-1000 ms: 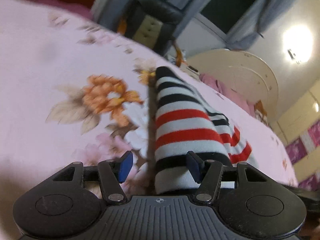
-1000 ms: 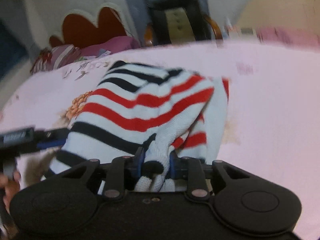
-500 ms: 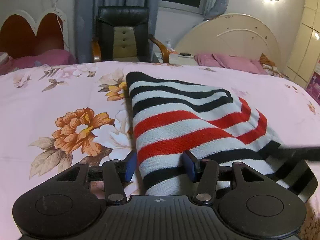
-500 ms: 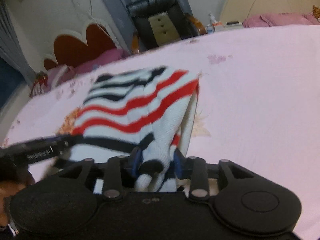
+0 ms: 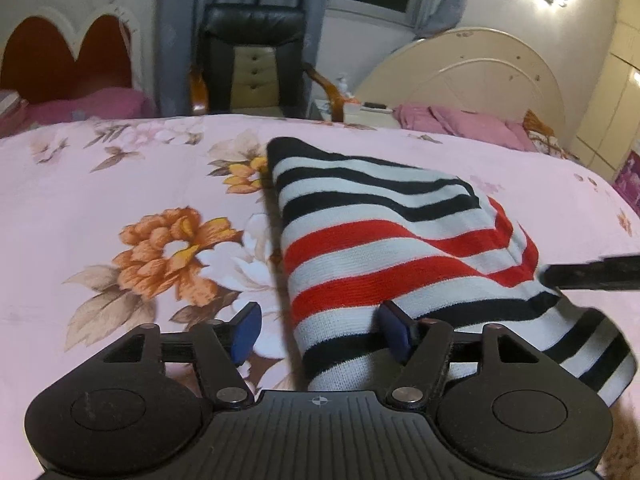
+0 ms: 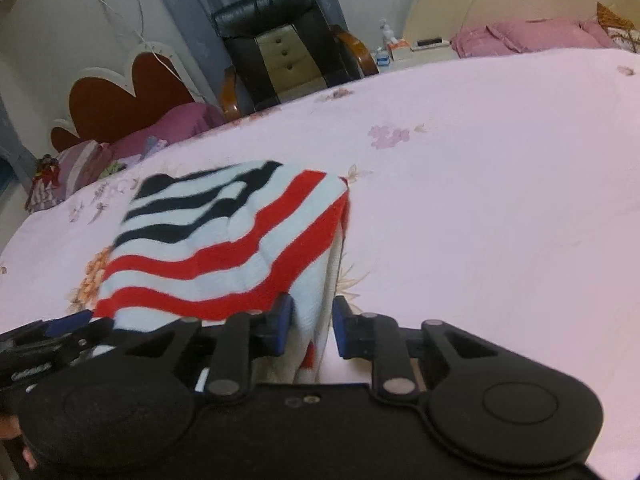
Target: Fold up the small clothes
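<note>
A small knit garment (image 5: pixel 384 240) with black, red and white stripes lies folded on the pink floral bedspread (image 5: pixel 100 184). My left gripper (image 5: pixel 320 330) is open, its blue pads on either side of the garment's near left corner, not pinching it. In the right wrist view the garment (image 6: pixel 224 240) sits ahead and to the left. My right gripper (image 6: pixel 312 330) has its jaws apart around the garment's near right edge, the cloth loose between the pads. The right gripper's tip shows in the left wrist view (image 5: pixel 592 272).
A black office chair (image 5: pixel 256 64) stands beyond the bed's far edge. A cream headboard (image 5: pixel 480 80) with pink bedding is at the back right, a heart-shaped headboard (image 5: pixel 68 60) at the back left. Pink bedspread (image 6: pixel 500 200) stretches to the right.
My right gripper, shut on the garment's edge a second ago, has opened and let it go. The garment has been lowered flat. My left gripper has levelled out.
</note>
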